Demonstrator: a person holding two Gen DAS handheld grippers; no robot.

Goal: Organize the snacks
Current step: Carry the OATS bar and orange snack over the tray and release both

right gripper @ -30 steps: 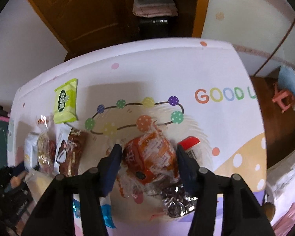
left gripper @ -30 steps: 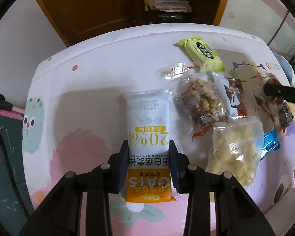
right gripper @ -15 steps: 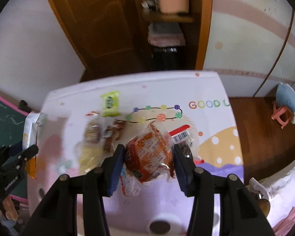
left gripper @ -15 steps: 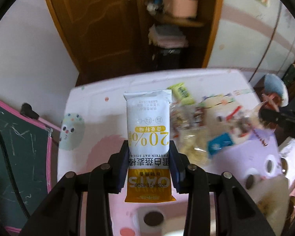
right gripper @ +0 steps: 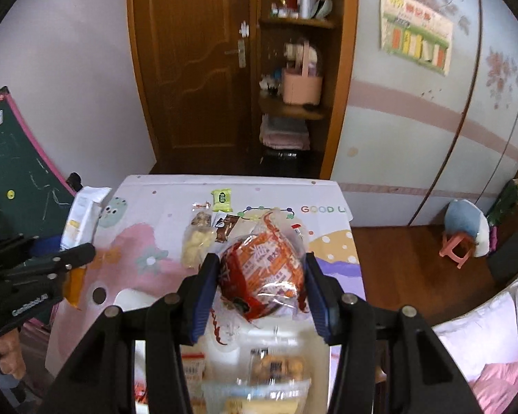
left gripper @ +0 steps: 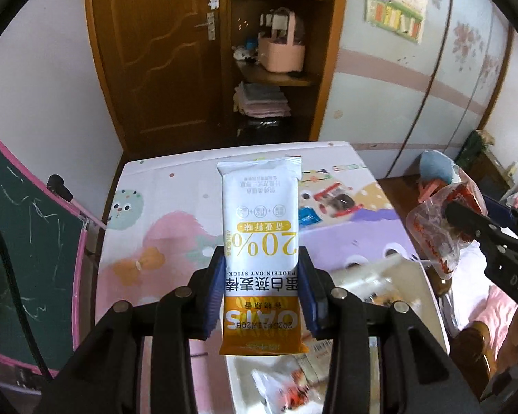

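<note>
Above the near table edge, left gripper [left gripper: 261, 296] clamps an oat bar [left gripper: 261, 241]; right gripper [right gripper: 259, 284] clamps an orange pack [right gripper: 263, 272], both over a white bin [left gripper: 238, 379] already holding snacks. Several packets [right gripper: 203, 234] remain mid-table [right gripper: 162, 186]. Roughly midway, I'd judge.

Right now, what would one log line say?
left gripper: holds oat bar | right gripper: holds orange snack bag | both lifted above table

White oat bar wrapper [left gripper: 260, 238] with a yellow-orange band; red-orange printed snack bag [right gripper: 262, 270]; pastel cartoon-patterned counter [left gripper: 155, 234]; a lime-green packet [right gripper: 221, 200], possibly with dark print.
</note>
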